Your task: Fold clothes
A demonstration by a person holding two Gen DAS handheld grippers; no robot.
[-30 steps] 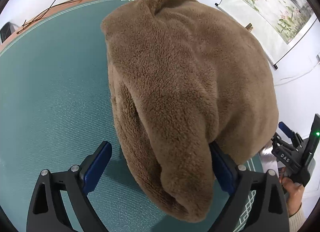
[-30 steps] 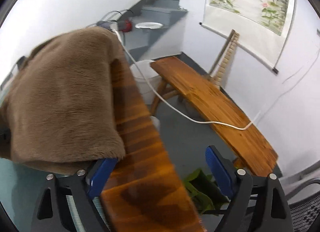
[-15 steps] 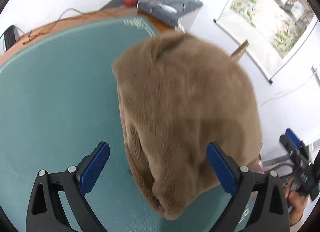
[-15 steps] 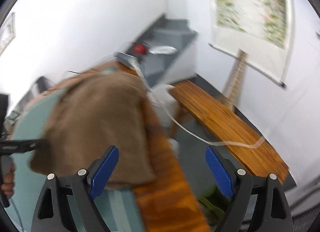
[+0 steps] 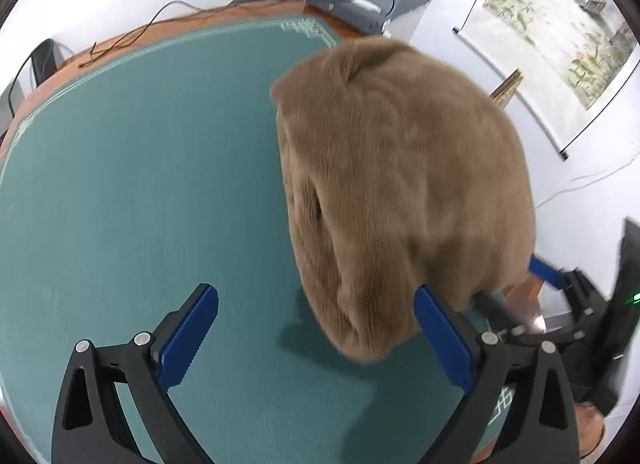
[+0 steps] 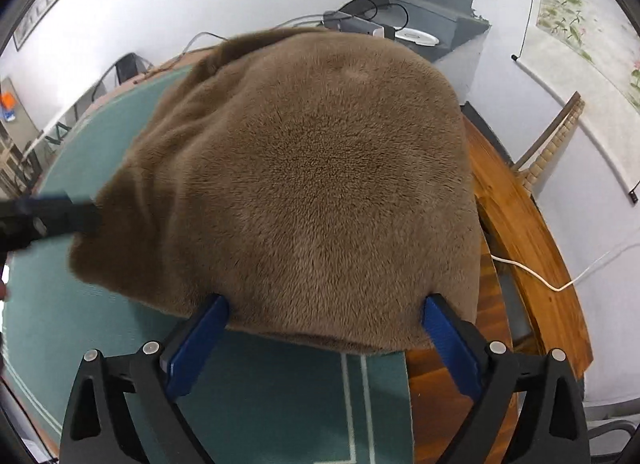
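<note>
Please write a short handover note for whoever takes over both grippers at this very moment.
Left gripper: open, holding nothing, beside the near left end of the brown fleece.
Right gripper: jaws opening, astride the fleece's near edge, pads not pressing it.
Fleece: bunched in a thick folded bundle on the green mat, at its right side by the wooden table edge.
Done: rough folds.
Left: probably tidying the bundle.

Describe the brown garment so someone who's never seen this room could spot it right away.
Find the wooden table covered by a teal green mat. On the mat's right side, beside the table's edge, lies a folded bundle of brown fluffy fleece, the only soft, furry thing there.
</note>
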